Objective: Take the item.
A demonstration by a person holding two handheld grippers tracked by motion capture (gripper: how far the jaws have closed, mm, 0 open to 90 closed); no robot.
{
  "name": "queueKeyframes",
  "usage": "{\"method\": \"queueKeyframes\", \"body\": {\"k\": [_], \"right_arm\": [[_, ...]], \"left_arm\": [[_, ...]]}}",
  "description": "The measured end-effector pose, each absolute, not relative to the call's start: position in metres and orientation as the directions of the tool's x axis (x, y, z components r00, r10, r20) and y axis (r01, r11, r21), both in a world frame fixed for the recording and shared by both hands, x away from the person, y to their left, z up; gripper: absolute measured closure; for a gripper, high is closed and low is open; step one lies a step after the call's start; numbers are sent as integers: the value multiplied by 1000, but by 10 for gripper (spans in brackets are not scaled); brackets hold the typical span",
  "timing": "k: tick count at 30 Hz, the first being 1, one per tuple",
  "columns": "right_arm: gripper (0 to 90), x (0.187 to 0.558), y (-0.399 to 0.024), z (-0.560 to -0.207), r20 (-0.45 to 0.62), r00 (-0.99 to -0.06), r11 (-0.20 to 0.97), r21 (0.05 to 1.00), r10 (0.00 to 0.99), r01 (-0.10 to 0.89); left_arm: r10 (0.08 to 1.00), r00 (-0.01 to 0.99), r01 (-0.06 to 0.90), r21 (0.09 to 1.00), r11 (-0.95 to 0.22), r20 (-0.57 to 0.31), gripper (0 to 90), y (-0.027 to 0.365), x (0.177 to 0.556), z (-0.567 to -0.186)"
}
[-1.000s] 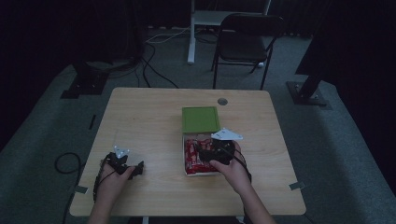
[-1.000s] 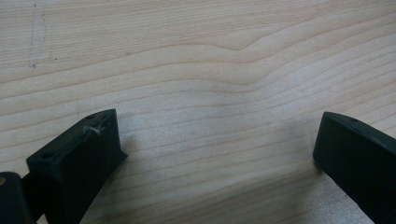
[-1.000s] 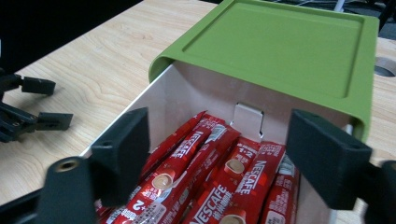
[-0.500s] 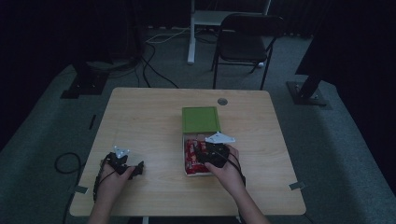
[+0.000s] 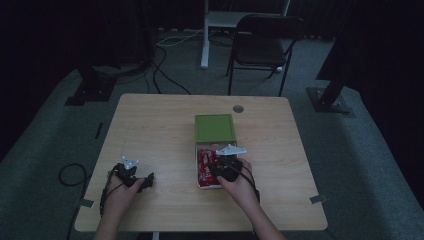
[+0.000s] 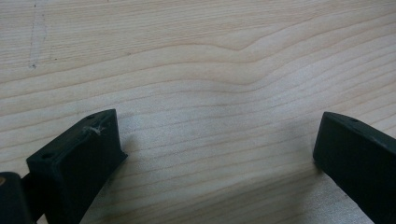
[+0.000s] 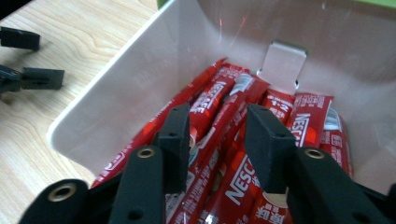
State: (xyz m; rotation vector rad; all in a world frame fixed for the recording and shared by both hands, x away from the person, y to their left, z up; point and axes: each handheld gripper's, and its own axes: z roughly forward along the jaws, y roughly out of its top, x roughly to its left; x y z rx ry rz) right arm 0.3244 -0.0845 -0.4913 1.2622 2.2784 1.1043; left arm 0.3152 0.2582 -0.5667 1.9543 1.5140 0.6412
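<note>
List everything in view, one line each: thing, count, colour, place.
table: one, light wood, centre of the high view.
box: one, white, open, on the table's right half.
lid: one, green, just beyond the box.
coffee sticks: several, red, lying in the box.
chair: one, black, on the floor beyond the table.
cables: several, dark, on the floor at far left.
left gripper: black, open over bare table.
right gripper: black, in the box, fingers closing either side of a stick.
</note>
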Motion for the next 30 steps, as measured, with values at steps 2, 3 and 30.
{"method": "queueKeyframes", "body": {"k": [2,3,30], "right_arm": [[624,326,-84,-493,112,-565,311,740,817,596],[632,327,-82,-497,111,-571,322,732,813,600],[879,323,-95,-473,167,-553,250,761,816,599]], "left_arm": [[970,241,692,697,-188,23,17,258,315,-567],[970,241,692,697,-189,23,17,258,315,-567],[970,240,692,697,-188,23,17,258,315,-567]]}}
